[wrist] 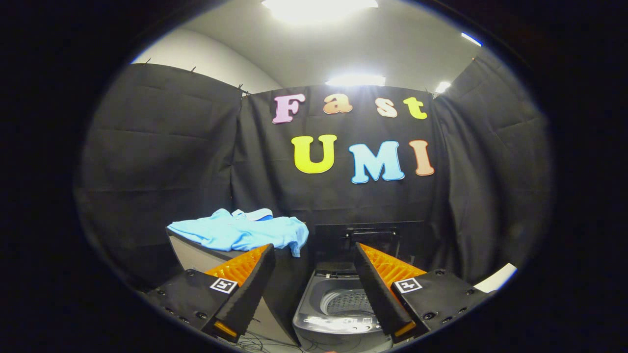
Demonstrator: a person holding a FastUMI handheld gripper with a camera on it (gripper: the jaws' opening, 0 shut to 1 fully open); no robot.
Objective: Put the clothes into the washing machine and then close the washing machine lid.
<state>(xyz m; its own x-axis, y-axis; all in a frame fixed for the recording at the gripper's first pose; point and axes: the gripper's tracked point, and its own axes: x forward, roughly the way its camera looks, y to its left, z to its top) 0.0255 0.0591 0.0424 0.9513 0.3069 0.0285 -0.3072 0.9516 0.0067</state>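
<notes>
A light blue shirt (243, 231) lies crumpled on top of a raised grey stand (192, 255), just beyond my left finger. To its right stands a small grey washing machine (338, 314) with its dark lid (369, 240) swung up against the back wall. The perforated drum (349, 301) shows inside, with nothing visible in it. My gripper (314, 255) is open, its two fingers spread wide. The machine's opening sits below and between the fingers, close to the right one. Nothing is held.
Black cloth walls close the booth on three sides, right behind the machine and the stand. A white edge (496, 278) of some flat thing shows at the far right. Thin cables (255, 340) lie on the floor in front of the stand.
</notes>
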